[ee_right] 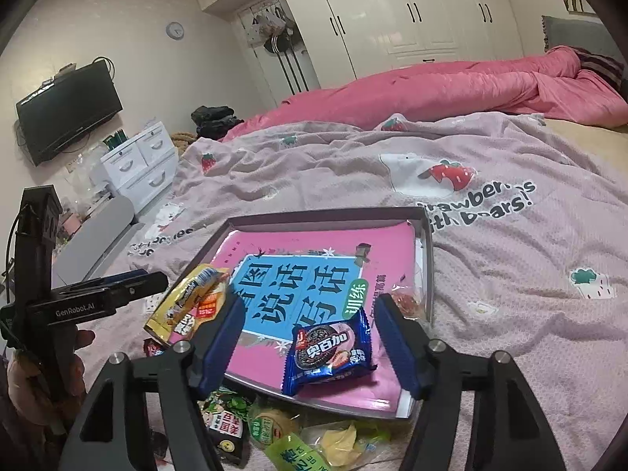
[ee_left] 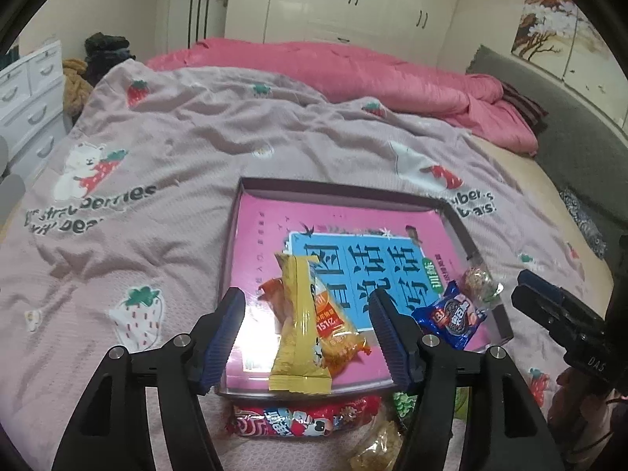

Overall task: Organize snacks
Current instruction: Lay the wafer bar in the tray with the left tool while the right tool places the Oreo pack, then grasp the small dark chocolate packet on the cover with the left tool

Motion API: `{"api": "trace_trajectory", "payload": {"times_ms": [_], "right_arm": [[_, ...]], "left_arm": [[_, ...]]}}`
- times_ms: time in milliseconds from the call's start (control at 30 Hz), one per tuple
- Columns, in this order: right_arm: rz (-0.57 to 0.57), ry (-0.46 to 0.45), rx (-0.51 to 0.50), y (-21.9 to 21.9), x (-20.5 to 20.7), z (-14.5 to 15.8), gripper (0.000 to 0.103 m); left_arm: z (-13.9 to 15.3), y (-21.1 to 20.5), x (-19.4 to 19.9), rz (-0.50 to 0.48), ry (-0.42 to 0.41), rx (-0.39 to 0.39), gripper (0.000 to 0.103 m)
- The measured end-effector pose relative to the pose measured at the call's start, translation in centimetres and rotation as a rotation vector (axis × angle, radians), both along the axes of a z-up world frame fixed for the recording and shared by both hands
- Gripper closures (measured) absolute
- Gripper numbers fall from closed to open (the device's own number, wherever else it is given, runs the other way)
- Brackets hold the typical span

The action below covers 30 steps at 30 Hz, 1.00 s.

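Through your left wrist camera, your left gripper (ee_left: 308, 316) hangs with its jaws spread wide and nothing between the pads, poised over the near edge of the shallow tray (ee_left: 451, 212) on the bed (ee_left: 176, 157). Directly below lies the yellow snack packet (ee_left: 300, 333), overlapping an orange packet (ee_left: 337, 337) on the pink book (ee_left: 267, 235) that lines the tray. Farther right in the tray sit a blue cookie packet (ee_left: 451, 316) and a small round wrapped sweet (ee_left: 479, 280). A red packet (ee_left: 298, 420) lies on the bedcover just outside the near rim.

Through your right wrist camera, your right gripper (ee_right: 308, 343) is likewise wide open and empty, framing the blue cookie packet (ee_right: 331, 351). Loose green and yellow snacks (ee_right: 282, 431) lie heaped on the bed in front of the tray.

You seem to be mid-sort, between placements. Next, likely drop toward the loose heap, close on one packet, and lift it over the rim.
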State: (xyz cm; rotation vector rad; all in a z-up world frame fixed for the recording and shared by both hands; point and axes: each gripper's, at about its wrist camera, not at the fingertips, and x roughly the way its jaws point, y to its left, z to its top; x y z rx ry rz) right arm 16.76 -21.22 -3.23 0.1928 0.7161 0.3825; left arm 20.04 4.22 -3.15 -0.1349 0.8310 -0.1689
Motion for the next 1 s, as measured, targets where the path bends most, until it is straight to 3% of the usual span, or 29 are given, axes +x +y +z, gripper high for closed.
{"api": "trace_trajectory", "payload": {"times_ms": [133, 567, 1000], "right_arm": [[0.000, -0.018, 0.007, -0.2, -0.4, 0.7, 0.025], [-0.049, -0.040, -0.008, -1.8, -2.6, 2.3, 0.022], [-0.103, 0.065, -0.008, -3.0, -5.1, 1.6, 0.022]], "left_arm": [[0.9, 0.4, -0.6, 0.009, -0.013, -0.002, 0.031], [2.9, 1.5, -2.9, 0.006, -0.010, -0.012, 0.029], [3.0, 0.7, -6.3, -0.051, 0.030, 0.025, 0.029]]}}
